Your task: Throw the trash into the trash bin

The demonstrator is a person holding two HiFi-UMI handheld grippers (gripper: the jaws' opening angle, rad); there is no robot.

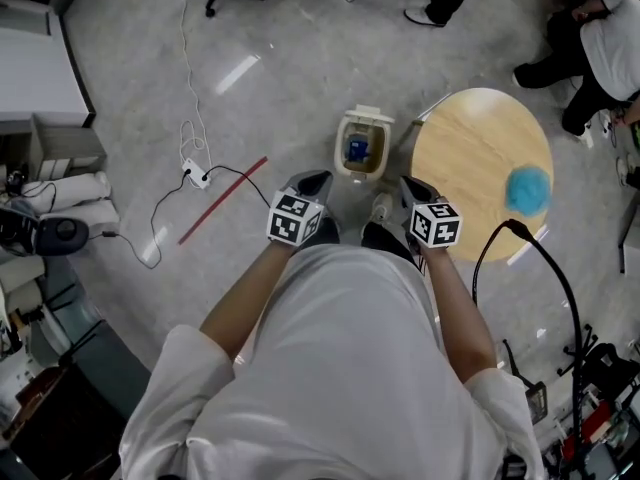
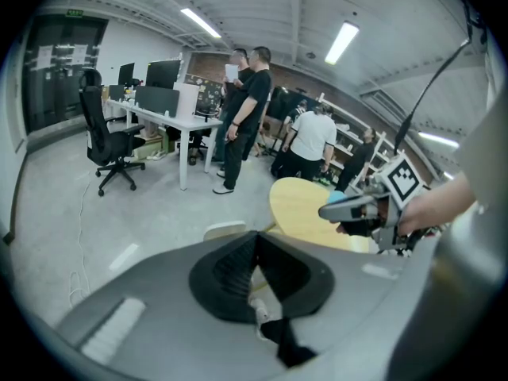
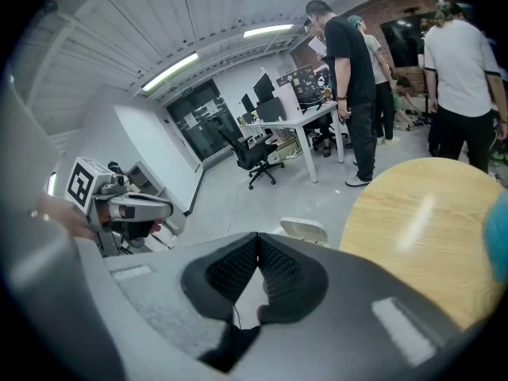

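Observation:
A small white trash bin (image 1: 362, 146) stands on the floor with its lid up and something blue inside. Its white lid also peeks over the jaws in the left gripper view (image 2: 225, 230) and the right gripper view (image 3: 302, 230). My left gripper (image 1: 313, 178) (image 2: 255, 240) and my right gripper (image 1: 408, 181) (image 3: 258, 240) hover side by side just short of the bin, both shut with nothing between the pads. To the right is a round wooden table (image 1: 470, 158) with a teal crumpled lump (image 1: 528, 190) near its edge.
A white power strip (image 1: 195, 175) with cables and a red tape strip (image 1: 222, 200) lie on the floor to the left. A black cable (image 1: 545, 258) arches at the right. People stand beyond the table (image 3: 353, 86). An office chair (image 2: 107, 145) and a desk are farther off.

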